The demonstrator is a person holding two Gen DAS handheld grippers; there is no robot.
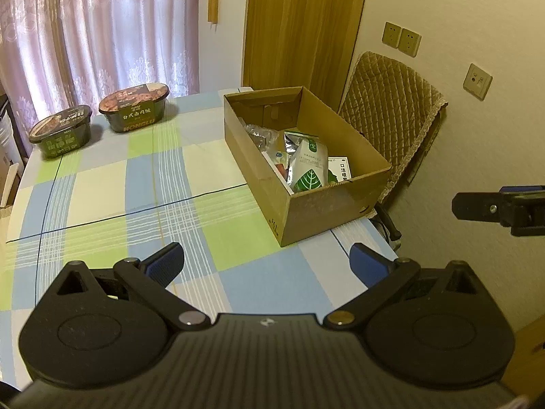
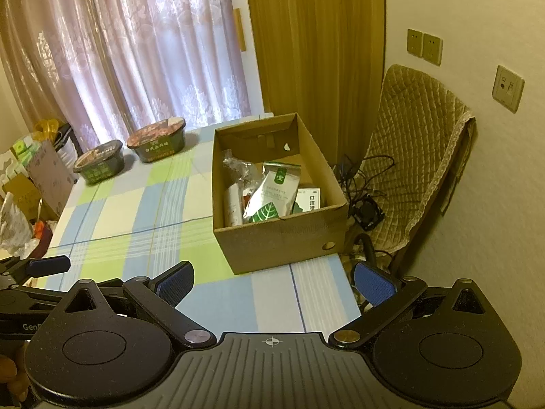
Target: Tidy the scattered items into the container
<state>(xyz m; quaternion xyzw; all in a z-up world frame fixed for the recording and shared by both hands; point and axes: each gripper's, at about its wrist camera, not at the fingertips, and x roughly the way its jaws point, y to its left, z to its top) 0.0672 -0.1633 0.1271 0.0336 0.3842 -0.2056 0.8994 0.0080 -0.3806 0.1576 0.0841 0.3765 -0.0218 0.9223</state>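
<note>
Inside, cardboard box [image 2: 282, 238] holds white leaf pouch [image 2: 270, 197], packets.

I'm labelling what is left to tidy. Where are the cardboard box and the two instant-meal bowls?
cardboard box [image 1: 327, 211]: left wrist view, near outer wall.
nearer meal bowl [image 1: 63, 136]: left wrist view, dark side wall.
farther meal bowl [image 1: 136, 116]: left wrist view, green side label.

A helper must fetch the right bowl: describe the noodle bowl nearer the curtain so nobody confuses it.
Start at the checked tablecloth and go to its far corner, left of the cardboard box. Two dark green bowls stand there; take the nearer-curtain bowl, which is closer to the box than the other bowl.
</note>
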